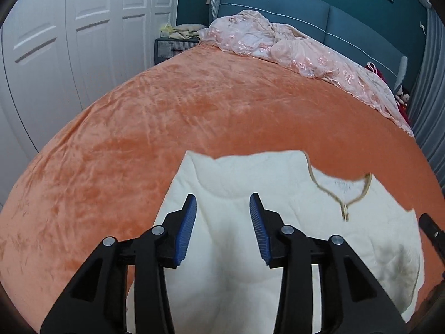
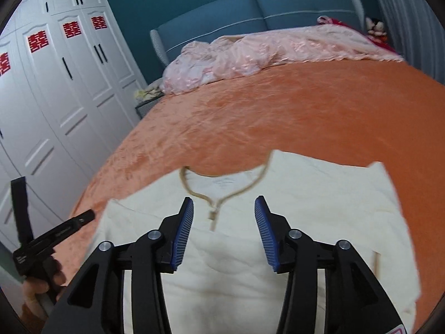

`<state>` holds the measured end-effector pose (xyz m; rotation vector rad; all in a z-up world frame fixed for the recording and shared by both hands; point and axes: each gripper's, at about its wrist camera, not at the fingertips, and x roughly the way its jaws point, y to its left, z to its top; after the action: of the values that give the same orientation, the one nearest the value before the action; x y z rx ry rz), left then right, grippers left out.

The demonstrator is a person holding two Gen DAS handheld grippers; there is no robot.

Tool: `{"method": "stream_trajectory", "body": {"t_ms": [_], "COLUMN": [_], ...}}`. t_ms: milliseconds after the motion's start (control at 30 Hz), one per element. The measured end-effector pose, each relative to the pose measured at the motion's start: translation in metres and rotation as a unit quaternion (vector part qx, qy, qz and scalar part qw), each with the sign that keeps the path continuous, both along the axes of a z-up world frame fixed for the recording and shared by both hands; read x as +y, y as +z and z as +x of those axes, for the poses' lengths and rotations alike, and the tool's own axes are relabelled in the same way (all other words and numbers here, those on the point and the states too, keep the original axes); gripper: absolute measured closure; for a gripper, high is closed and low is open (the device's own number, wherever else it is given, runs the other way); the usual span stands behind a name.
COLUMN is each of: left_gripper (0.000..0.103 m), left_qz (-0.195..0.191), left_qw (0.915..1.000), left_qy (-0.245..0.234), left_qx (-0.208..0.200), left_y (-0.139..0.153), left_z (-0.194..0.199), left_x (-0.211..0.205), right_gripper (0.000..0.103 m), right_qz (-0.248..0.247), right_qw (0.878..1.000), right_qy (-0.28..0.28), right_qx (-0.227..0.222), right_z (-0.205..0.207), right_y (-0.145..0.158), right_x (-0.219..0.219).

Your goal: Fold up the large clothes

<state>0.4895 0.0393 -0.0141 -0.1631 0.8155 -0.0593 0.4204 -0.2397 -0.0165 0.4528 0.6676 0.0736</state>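
Observation:
A cream quilted top (image 1: 250, 183) with a tan V-neck collar (image 1: 345, 197) lies flat on the orange bedspread (image 1: 167, 117), sleeves folded in. My left gripper (image 1: 222, 206) is open and empty above its left shoulder part. In the right wrist view the same top (image 2: 306, 194) lies below my right gripper (image 2: 224, 208), which is open and empty just in front of the collar (image 2: 219, 200). The left gripper (image 2: 69, 225), held in a hand, shows at the left edge of the right wrist view.
A crumpled pink lace cover (image 1: 278, 44) lies along the blue headboard (image 1: 306, 11). A white wardrobe (image 2: 55, 97) stands left of the bed. A small nightstand (image 1: 172, 47) sits by the headboard. Grey curtains (image 1: 428, 83) hang at the right.

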Motion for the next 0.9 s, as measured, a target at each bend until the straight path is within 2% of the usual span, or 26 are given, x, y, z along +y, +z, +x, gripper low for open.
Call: {"method": "stream_trajectory", "body": {"t_ms": [67,133,267,367,433,467,500,533,700,800,900], "left_gripper": [0.061,0.061,0.061,0.062,0.062,0.061,0.061,0.061,0.061,0.061,0.061], "left_qz": [-0.015,-0.019,-0.037,-0.025,-0.016,-0.014,-0.011,-0.008,-0.013,-0.015,0.01], "left_qw": [0.9996,0.9991,0.9966,0.9961,0.997,0.9976,0.9983,0.9989,0.9994,0.9994,0.9995], "left_qy": [0.007,0.005,0.013,0.02,0.018,0.018,0.019,0.02,0.025,0.026,0.027], "left_qx": [0.021,0.037,0.073,0.082,0.074,0.065,0.053,0.042,0.021,0.017,0.014], "left_y": [-0.002,-0.009,-0.038,-0.062,-0.075,-0.078,-0.081,-0.084,-0.087,-0.088,-0.091], "left_z": [0.031,0.057,0.089,0.097,0.094,0.092,0.089,0.086,0.08,0.08,0.081], "left_x": [0.002,-0.001,0.002,0.006,0.006,0.005,0.005,0.004,0.006,0.006,-0.002], "right_gripper": [0.05,0.046,0.046,0.046,0.05,0.061,0.083,0.094,0.1,0.103,0.103], "right_qz": [0.04,0.057,0.046,0.055,0.057,0.054,0.042,0.044,0.033,0.025,0.01], "right_qw": [0.998,0.994,0.991,0.987,0.982,0.981,0.983,0.983,0.992,0.992,0.993], "right_qy": [0.039,0.072,0.076,0.069,0.087,0.098,0.107,0.118,0.082,0.06,0.054], "right_qx": [0.024,0.053,0.096,0.133,0.159,0.16,0.145,0.135,0.089,0.104,0.109], "right_z": [0.047,0.091,0.152,0.178,0.187,0.187,0.185,0.182,0.167,0.17,0.174], "right_y": [-0.003,-0.012,-0.037,-0.065,-0.085,-0.092,-0.092,-0.092,-0.087,-0.099,-0.103], "right_x": [0.021,0.043,0.075,0.085,0.093,0.095,0.099,0.101,0.091,0.088,0.09]}}
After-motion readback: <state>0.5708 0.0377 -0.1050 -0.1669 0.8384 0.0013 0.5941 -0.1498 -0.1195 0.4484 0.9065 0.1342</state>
